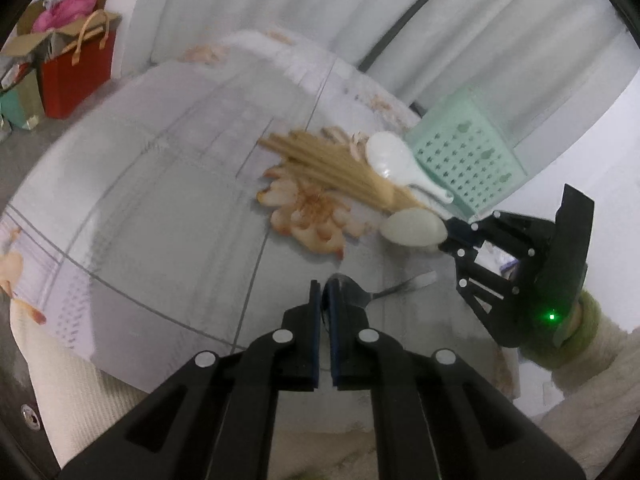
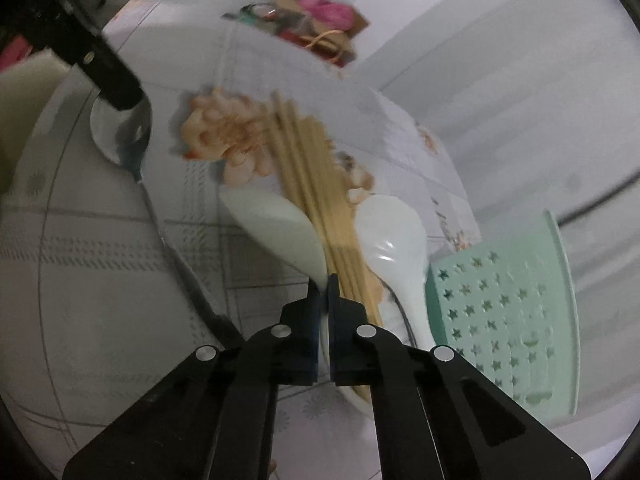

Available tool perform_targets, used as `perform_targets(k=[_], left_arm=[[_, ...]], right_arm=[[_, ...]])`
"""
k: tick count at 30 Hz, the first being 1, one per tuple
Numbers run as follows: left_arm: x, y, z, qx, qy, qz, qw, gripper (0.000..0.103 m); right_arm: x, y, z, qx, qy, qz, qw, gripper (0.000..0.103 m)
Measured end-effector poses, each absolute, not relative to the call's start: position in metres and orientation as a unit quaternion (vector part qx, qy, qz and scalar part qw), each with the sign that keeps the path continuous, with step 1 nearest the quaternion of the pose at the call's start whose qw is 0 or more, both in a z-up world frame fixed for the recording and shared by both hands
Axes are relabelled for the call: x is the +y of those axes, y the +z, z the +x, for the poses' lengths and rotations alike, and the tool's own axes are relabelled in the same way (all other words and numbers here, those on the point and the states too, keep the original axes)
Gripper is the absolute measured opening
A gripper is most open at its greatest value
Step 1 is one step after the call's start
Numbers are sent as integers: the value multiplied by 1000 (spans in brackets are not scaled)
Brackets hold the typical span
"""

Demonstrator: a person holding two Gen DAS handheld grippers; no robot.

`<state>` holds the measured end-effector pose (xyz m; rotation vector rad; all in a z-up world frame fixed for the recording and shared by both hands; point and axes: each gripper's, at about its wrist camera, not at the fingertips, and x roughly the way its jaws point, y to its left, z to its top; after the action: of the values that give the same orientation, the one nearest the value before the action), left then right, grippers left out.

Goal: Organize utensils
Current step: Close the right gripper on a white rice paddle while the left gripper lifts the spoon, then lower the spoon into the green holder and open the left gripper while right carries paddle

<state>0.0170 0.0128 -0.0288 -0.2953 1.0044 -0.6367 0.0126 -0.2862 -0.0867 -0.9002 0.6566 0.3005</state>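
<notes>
My left gripper (image 1: 322,286) is shut on the bowl of a metal spoon (image 1: 352,294); its handle runs right over the tablecloth. In the right wrist view the same spoon (image 2: 120,136) shows at upper left under the left gripper. My right gripper (image 2: 323,282) is shut on a white ceramic spoon (image 2: 280,232), which also shows in the left wrist view (image 1: 414,229). Beside it lie a bundle of wooden chopsticks (image 2: 316,184) and a second white spoon (image 2: 396,240). A mint-green perforated utensil holder (image 2: 500,312) lies on its side at the right.
The table carries a grey checked cloth with orange flowers (image 1: 312,212). Beyond its far left edge stand a red paper bag (image 1: 76,72) and cardboard boxes. White curtains (image 1: 460,32) hang behind the table.
</notes>
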Motion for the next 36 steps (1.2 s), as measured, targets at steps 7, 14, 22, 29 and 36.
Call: perform_targets(k=[7, 14, 22, 29, 36], left_arm=[[10, 16, 9, 410, -297, -130, 852, 2], [0, 80, 13, 341, -327, -130, 872, 2], [-37, 162, 50, 247, -358, -103, 895, 2], [-106, 186, 94, 244, -353, -7, 903, 2], [-164, 176, 116, 268, -333, 101, 898, 2]], right_arm=[[-322, -40, 12, 298, 120, -245, 915, 2], [-386, 9, -9, 244, 84, -93, 962, 2], [-446, 31, -30, 195, 58, 1, 979, 2], [-467, 32, -40, 170, 42, 28, 984, 2], [-476, 39, -46, 169, 33, 53, 984, 2]])
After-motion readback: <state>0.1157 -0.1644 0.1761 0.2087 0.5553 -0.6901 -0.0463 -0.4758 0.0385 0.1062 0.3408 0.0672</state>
